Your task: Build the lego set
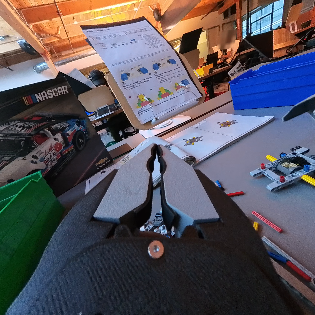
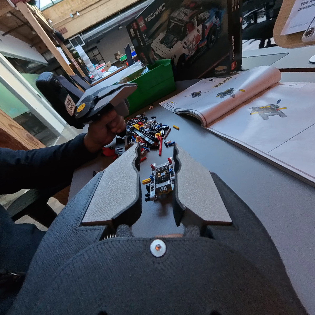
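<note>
The right hand-held gripper (image 2: 156, 153) hangs over the grey table (image 2: 238, 170) w/ its jaws apart and nothing gripped. The small grey chassis assembly (image 2: 160, 180) lies on the table betw. the two fingers: the right-hand finger's edge overlaps its side in view, contact can't be told; the left-hand finger (image 2: 122, 179) stands clear of it. Its long axis runs approx. along the fingers, away from the camera, w/ a yellow axle sticking out sideways toward the left-hand finger. The right hand-held gripper is much the nearer one. The left hand-held gripper (image 1: 156, 148) is raised, jaws closed tip to tip on nothing visible, well apart from the assembly, above the loose parts pile (image 2: 146, 129). The open instruction booklet (image 2: 255, 115) lies beyond; green bin (image 2: 153, 85) and set box (image 2: 196, 39) sit further back.
</note>
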{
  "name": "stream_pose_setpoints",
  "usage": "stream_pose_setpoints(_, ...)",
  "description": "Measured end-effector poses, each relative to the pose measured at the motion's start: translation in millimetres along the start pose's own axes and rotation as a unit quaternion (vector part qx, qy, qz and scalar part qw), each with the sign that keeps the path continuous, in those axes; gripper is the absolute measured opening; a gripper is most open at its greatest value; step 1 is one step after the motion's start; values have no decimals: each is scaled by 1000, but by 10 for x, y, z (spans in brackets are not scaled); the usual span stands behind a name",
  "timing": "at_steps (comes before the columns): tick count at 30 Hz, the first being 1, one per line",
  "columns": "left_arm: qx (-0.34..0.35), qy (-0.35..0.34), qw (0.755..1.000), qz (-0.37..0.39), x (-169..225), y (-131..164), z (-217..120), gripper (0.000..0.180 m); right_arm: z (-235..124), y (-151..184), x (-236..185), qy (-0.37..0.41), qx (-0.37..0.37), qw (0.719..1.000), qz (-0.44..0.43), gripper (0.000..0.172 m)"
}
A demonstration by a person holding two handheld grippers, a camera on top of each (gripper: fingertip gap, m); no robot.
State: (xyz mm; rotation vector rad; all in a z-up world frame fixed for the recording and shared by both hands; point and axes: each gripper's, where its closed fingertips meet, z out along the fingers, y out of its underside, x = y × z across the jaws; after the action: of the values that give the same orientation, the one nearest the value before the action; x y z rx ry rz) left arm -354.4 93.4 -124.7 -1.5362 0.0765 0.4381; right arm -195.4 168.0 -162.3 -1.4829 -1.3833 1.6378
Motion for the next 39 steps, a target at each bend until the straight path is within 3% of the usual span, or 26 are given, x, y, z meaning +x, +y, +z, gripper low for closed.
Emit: stream_pose_setpoints(39,-17,20,999,-25,79,25,49,0,22,-147,-93,-14,39,999,-23,34)
